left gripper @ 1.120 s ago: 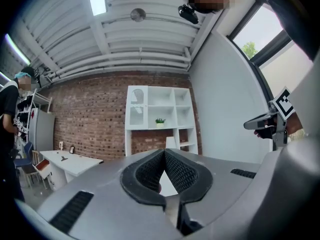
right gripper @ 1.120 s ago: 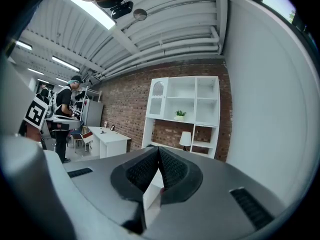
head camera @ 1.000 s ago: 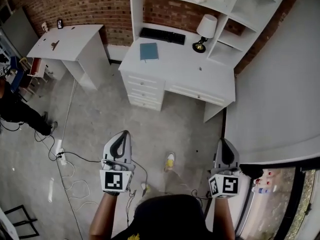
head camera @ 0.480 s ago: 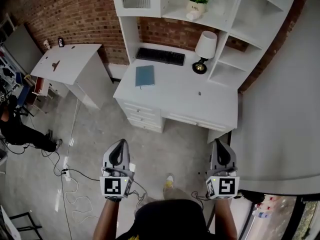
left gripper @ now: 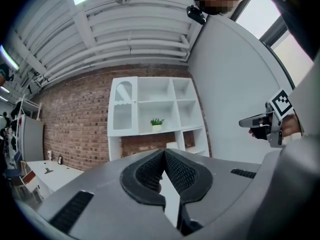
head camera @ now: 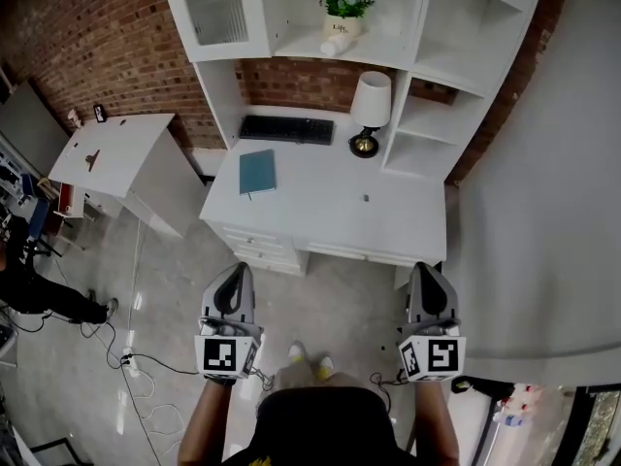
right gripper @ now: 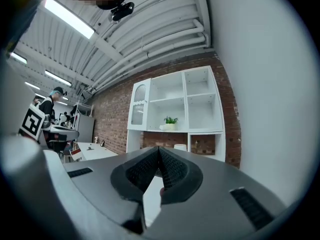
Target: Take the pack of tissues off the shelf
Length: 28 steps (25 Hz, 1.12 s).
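I'm holding both forearms out ahead of me, side by side and level, the left gripper [head camera: 236, 270] and right gripper [head camera: 430, 270] aimed at the white desk [head camera: 320, 202]. Each gripper's tongs are pressed tip to tip with nothing between them, as both gripper views show. The pack of tissues [head camera: 330, 45] lies on the shelf [head camera: 291, 45] above the desk, touching or just beside the potted plant [head camera: 342, 13], well beyond both grippers. Compared with a second ago, both grippers have advanced, the desk sits much closer below them, and more of the shelf unit has come into view.
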Available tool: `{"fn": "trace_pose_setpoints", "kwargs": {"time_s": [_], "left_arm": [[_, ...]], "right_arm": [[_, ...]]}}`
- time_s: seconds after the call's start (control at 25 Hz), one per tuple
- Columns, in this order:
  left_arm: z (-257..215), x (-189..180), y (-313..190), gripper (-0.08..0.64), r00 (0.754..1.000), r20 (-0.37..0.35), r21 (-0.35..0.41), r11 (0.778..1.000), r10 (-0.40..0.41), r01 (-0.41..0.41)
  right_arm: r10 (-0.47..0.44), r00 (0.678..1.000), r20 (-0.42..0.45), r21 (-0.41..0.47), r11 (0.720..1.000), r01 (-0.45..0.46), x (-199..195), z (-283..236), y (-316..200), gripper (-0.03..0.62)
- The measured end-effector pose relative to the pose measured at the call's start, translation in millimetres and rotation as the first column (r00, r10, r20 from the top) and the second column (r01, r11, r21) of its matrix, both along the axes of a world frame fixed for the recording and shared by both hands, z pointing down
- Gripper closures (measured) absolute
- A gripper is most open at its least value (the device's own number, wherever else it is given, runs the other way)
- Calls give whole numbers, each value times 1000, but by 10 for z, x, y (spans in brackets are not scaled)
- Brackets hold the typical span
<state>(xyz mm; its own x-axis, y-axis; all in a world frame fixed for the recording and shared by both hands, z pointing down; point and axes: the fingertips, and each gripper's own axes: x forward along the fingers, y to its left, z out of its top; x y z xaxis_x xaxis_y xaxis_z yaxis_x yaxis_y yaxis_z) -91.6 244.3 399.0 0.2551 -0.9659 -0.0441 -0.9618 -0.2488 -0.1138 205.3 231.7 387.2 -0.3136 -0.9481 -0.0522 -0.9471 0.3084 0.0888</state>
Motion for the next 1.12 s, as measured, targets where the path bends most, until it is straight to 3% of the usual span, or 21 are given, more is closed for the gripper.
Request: {"fn": "trace_pose_setpoints", "kwargs": {"time_s": [0.4,0.56,1.12], "left_arm": [[-98,36,-720,543,1000,-8,59,998,26,-26],[-44,-24,-1130,543,999,-39,49,998,38,-36],[-354,-467,-2944,543,991,-18,91,987,131,-129]], "right_arm": [[-50,998,-27,50,997,51,-271,-168,-636,592],[-32,999,-35,49,998,34,-326,-131,-946,592],[45,998,-53,58,997,-42,-832,-368,-2559,591]]}}
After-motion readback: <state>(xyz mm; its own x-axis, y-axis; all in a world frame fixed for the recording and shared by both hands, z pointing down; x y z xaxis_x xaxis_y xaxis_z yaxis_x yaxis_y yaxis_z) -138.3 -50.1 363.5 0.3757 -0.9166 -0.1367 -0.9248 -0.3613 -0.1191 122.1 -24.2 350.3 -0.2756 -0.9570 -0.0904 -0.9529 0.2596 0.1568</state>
